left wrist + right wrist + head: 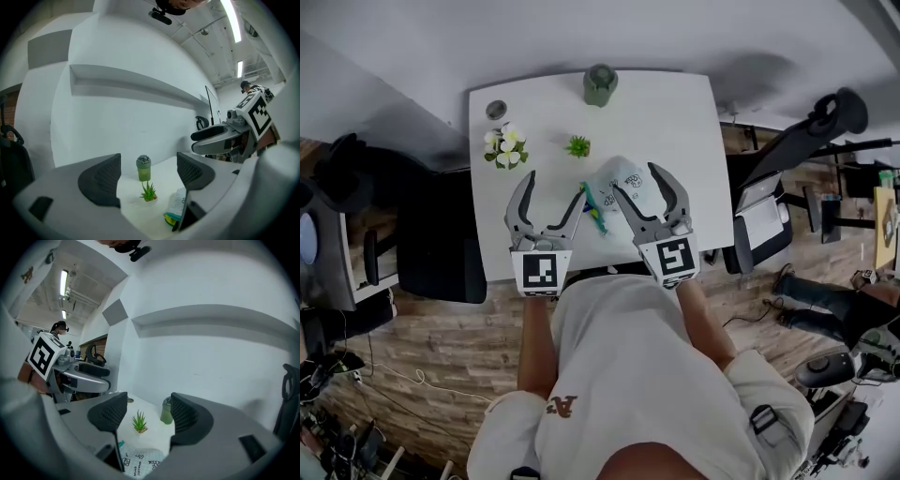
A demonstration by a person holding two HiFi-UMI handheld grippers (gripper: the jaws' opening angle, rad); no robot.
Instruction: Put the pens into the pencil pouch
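Note:
The pale printed pencil pouch (622, 180) lies on the white table (675, 122), with teal and green pens (593, 208) at its left end. Both grippers hover above the table's near edge. My left gripper (555, 187) is open and empty, just left of the pens. My right gripper (636, 178) is open and empty over the pouch. In the left gripper view the pouch (178, 203) and the pen ends (170, 217) lie low and to the right of the open left gripper (147, 176). The pouch (140, 459) lies below the open right gripper (147, 414) in the right gripper view.
A green bottle (600, 84) stands at the table's far edge and a small spiky plant (577, 146) nearer. A white flower pot (505, 148) and a small round thing (496, 110) sit far left. Black chairs stand left (441, 234) and right (769, 187).

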